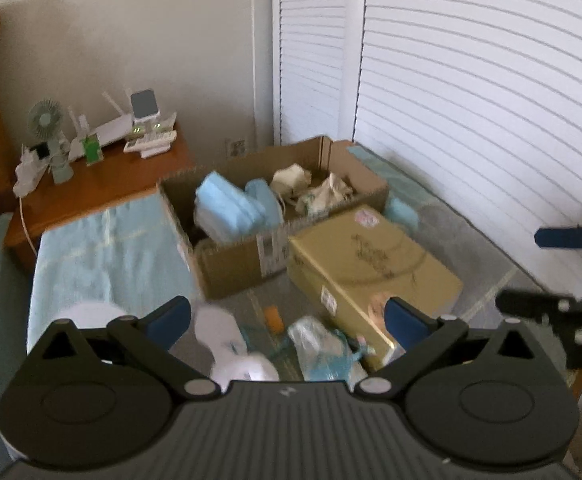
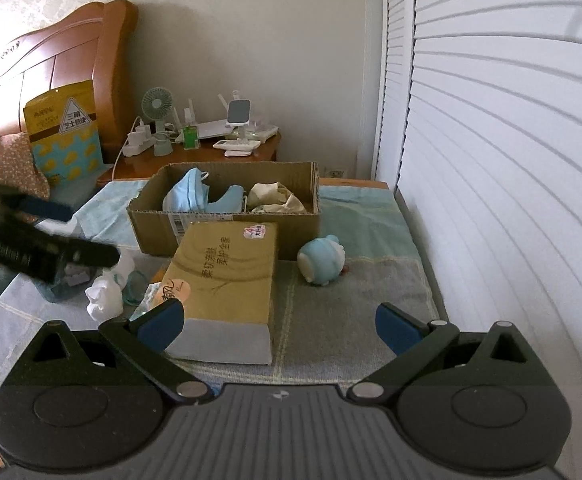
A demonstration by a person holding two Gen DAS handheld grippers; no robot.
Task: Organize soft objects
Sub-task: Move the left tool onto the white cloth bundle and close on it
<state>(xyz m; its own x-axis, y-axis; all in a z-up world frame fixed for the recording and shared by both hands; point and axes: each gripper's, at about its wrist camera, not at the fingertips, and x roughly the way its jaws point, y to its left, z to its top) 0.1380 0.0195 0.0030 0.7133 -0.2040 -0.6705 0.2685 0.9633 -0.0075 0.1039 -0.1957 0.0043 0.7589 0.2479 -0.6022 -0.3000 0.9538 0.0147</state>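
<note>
In the right wrist view the right gripper (image 2: 279, 326) fills the bottom of the frame with its blue-padded fingers (image 2: 162, 327) spread wide apart and nothing between them. Just above them, in the centre, a yellow tissue pack (image 2: 227, 276) lies flat on the grey and teal bedspread (image 2: 355, 312), its far end touching the front wall of an open cardboard box (image 2: 227, 226). Inside the box lie light blue soft items (image 2: 195, 196) on the left and a crumpled cream cloth (image 2: 277, 198) on the right. To the right of the tissue pack, near the box but apart from it, a light blue plush toy (image 2: 322, 260) sits on the bedspread. At centre left, white crumpled soft pieces (image 2: 105, 294) lie loose beside the pack — the left gripper (image 2: 59, 232) reaches in over them from the left edge, blurred, its fingers parted. In the left wrist view the left gripper (image 1: 287, 320) shows its fingers wide apart and empty above those white and pale plastic-like pieces (image 1: 323, 350) at bottom centre; this frame is blurred. The right gripper (image 1: 547, 268) enters at the right edge, also spread. In the upper left stand a wooden nightstand (image 2: 195, 160) with a small green fan (image 2: 157, 110), and a wooden headboard (image 2: 51, 64); white louvred doors (image 2: 491, 160) fill the right side.
</note>
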